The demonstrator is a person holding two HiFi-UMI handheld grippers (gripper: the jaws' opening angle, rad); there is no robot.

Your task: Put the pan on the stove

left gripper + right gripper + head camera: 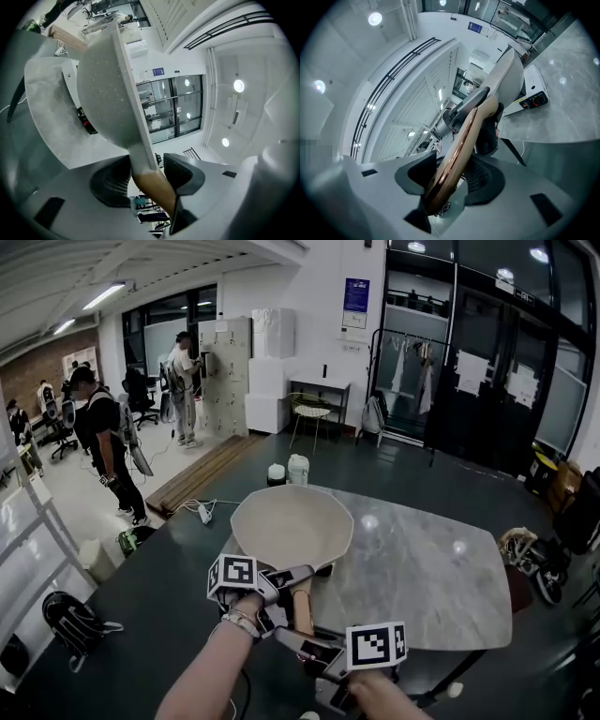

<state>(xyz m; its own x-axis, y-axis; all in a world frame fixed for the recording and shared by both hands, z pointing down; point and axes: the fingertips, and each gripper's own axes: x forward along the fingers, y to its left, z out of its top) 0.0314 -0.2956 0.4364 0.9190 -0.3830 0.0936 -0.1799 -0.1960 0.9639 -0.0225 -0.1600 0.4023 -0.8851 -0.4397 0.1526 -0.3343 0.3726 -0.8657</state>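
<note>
Marble table (422, 568): white stove (535, 83) at its 9 o'clock edge, hidden under pan in head view.
Pan (292, 526): held above stove, apparently not yet down. Carry looks nearly done, lowering left.
Wooden handle (302, 604): points to 6 o'clock.
Left gripper (298, 576): clenched on handle near bowl.
Right gripper (309, 641): clenched on handle end.
Both forearms enter from 6 o'clock, grippers roughly level.
</note>
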